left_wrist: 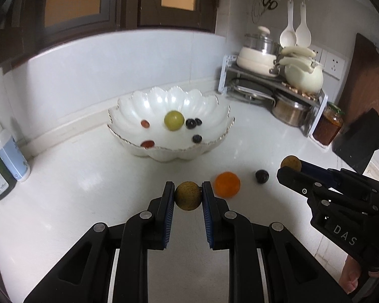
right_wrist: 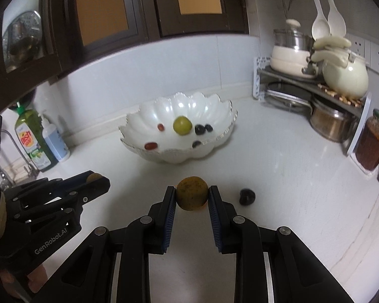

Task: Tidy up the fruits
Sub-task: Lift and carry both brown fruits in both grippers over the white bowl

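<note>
Your left gripper point(left_wrist: 188, 195) pinches a speckled olive-brown round fruit point(left_wrist: 187, 196) between its blue pads, held clear above the white counter point(left_wrist: 88, 189). Your right gripper point(right_wrist: 192, 197) does the same with a second brownish-yellow round fruit point(right_wrist: 192, 196), its pads pressed on both sides.

Only the left wrist view shows the orange point(left_wrist: 227, 184) lying on the counter just beyond the left fingertips; in the right wrist view the held fruit covers it. Both views show a dark plum-like fruit point(right_wrist: 247, 196) resting alone on the counter near the orange. Each camera also catches the other gripper from the side, its fruit peeking out at the tips.

Farther back sits the scalloped white bowl point(left_wrist: 128, 116), holding a green-yellow fruit point(left_wrist: 173, 120), two small red ones and three dark ones. To the left stand a white pump bottle point(right_wrist: 53, 139) and a green dish-soap bottle point(right_wrist: 32, 144); the right wrist view shows both in full, the left only partly. In the right corner, a two-tier rack point(left_wrist: 313, 101) carries cream pots, with steel pans under it and an amber jar point(left_wrist: 328, 126) beside it. White spoons hang on the tiled wall, and dark-framed windows run above the backsplash.

Both grippers tilt downward toward the counter, side by side; part of your hand shows under each handle.
</note>
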The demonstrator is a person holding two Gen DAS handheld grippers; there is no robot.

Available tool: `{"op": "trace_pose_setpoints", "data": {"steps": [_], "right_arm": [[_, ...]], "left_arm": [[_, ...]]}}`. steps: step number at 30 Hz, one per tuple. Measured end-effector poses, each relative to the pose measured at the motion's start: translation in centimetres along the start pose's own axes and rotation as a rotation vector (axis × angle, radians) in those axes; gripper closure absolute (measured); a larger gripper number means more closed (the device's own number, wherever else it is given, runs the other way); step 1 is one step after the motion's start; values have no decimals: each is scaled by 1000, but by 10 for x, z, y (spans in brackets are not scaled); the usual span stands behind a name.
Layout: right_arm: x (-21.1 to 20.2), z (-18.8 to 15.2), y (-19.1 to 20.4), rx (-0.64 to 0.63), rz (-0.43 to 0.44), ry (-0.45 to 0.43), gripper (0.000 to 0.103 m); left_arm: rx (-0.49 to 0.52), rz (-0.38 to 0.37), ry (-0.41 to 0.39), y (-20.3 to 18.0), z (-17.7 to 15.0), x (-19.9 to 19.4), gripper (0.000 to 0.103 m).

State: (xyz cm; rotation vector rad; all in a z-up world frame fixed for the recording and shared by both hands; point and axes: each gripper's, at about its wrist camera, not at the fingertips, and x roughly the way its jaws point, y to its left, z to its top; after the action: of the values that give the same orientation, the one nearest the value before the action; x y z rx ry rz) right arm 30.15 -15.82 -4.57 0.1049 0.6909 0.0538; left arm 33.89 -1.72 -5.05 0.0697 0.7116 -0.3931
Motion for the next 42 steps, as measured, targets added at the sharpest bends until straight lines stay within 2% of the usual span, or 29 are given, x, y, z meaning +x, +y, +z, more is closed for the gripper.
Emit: {"op": "trace_pose_setpoints", "data": {"steps": [15,28,42], "right_arm": [[-18,38,15,-18,21,-126,75],[-14,70,24,-27,27,-190,75],[24,104,17,1,3,-165,75]], "left_arm": [[0,55,-133,11,30,-32,81],[11,90,-217,21,65,-37,81],[-1,97,-192,35,100,-5,81]]}}
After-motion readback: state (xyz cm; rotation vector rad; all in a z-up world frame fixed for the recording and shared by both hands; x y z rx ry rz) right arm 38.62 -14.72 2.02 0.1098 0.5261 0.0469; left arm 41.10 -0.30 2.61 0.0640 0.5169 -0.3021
